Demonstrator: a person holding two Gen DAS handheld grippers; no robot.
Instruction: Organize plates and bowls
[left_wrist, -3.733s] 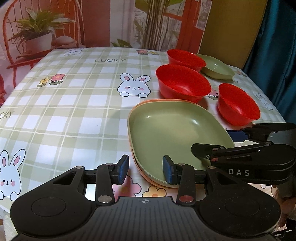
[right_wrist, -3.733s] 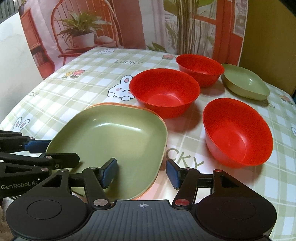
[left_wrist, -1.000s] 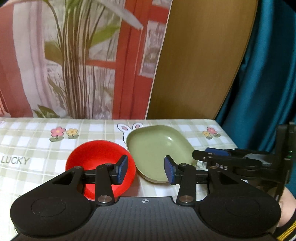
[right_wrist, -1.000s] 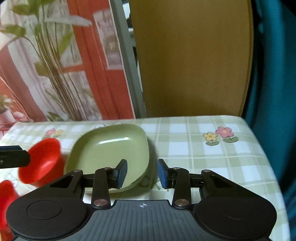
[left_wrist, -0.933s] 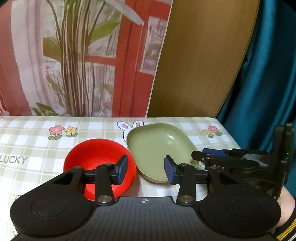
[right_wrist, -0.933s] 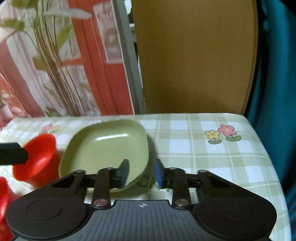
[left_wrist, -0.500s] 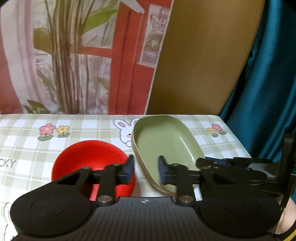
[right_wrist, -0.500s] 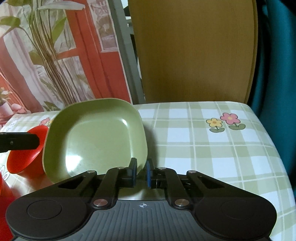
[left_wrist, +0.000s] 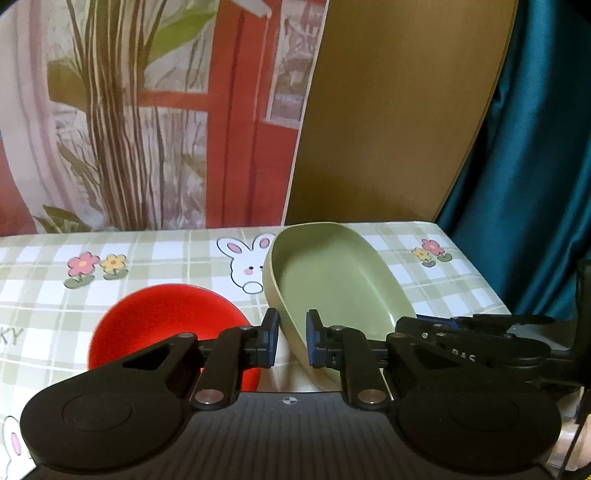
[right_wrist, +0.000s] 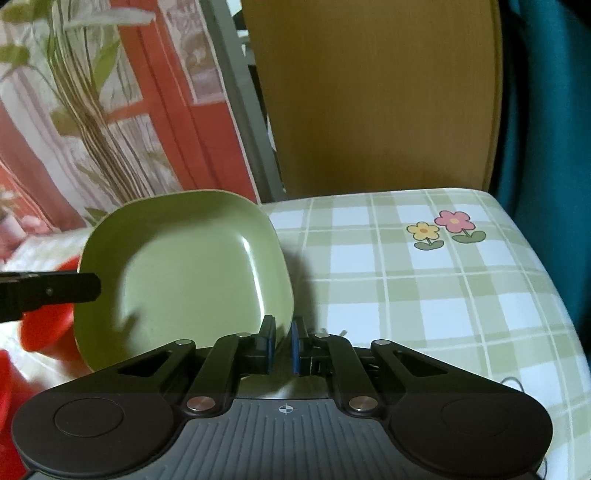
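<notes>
Here your table (right_wrist: 424, 295), spread with a checked green cloth of flowers and rabbits, carries a smooth round red bowl (left_wrist: 166, 321). Beside it the rounded-square green plate (right_wrist: 184, 273) tilts up off the cloth. Your right tool (right_wrist: 282, 345) clamps its near rim; your left tool (left_wrist: 291, 341) straddles its edge, pads apart.

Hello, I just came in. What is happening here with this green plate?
A person with a gripper in each hand is sorting dishes. The right gripper is shut on the near rim of the green plate and holds it tilted, its far side raised off the checked tablecloth. The left gripper brackets the plate's other edge, with a gap visible between its fingers. A red bowl sits on the cloth beside the plate.
</notes>
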